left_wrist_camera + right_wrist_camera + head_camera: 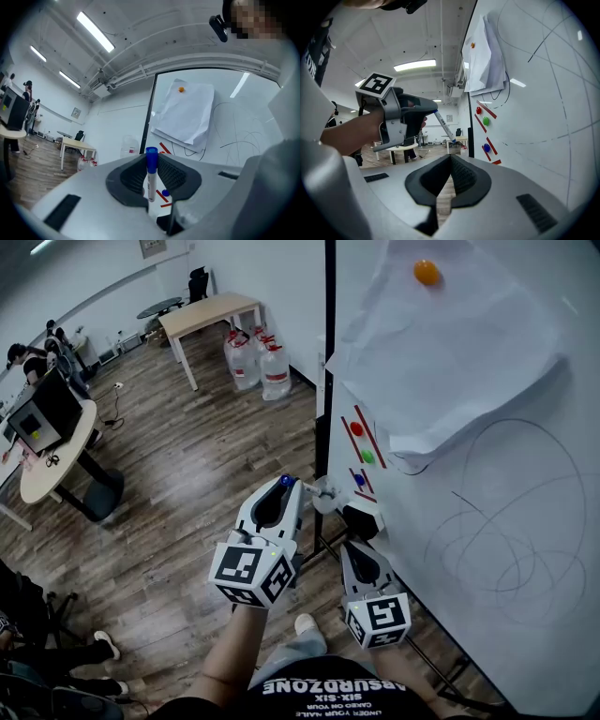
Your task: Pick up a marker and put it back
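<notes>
A white marker with a blue cap (151,164) stands upright between the jaws of my left gripper (151,174), which is shut on its barrel. In the head view the left gripper (285,487) is held just left of the whiteboard (497,549), the marker's blue cap (286,481) showing at its tip. My right gripper (352,546) hangs lower and closer to the board, jaws shut with nothing between them. The right gripper view looks past its closed jaws (451,159) at the left gripper (401,119) with the marker (444,125) sticking out.
Paper sheets (441,352) hang on the board under an orange magnet (427,273); red (356,428), green (367,456) and blue (359,479) magnets sit near its left edge. A white holder (362,517) is at the board's edge. Water jugs (258,357), tables and seated people lie farther left.
</notes>
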Tool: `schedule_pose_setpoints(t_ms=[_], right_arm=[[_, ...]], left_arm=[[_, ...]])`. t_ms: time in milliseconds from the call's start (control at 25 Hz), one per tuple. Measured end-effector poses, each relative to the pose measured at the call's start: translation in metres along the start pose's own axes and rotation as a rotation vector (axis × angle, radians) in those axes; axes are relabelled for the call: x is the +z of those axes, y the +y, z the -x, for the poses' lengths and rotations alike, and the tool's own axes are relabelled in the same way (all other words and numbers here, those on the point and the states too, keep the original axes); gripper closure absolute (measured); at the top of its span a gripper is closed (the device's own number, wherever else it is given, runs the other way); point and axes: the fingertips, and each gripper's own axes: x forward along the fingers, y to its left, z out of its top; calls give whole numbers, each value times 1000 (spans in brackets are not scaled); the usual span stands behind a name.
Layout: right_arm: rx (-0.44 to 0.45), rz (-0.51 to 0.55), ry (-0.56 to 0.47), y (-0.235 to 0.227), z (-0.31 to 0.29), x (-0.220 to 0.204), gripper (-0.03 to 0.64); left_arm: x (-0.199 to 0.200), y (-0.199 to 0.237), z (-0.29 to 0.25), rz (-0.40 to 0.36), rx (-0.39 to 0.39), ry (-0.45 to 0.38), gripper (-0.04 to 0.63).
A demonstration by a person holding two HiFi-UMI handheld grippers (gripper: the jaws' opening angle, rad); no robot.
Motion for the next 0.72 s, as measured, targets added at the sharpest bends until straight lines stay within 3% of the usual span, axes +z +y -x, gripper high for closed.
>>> schedule_pose_setpoints(t_ms=[320,720], right_arm=[[-9,-5,6,-7,-9,-2,620],[-18,-13,25,-17,-25,-5,620]], left_arm=[[18,-3,-35,-43,-28,-40,523],[-13,11,-66,-23,-23,25,523]])
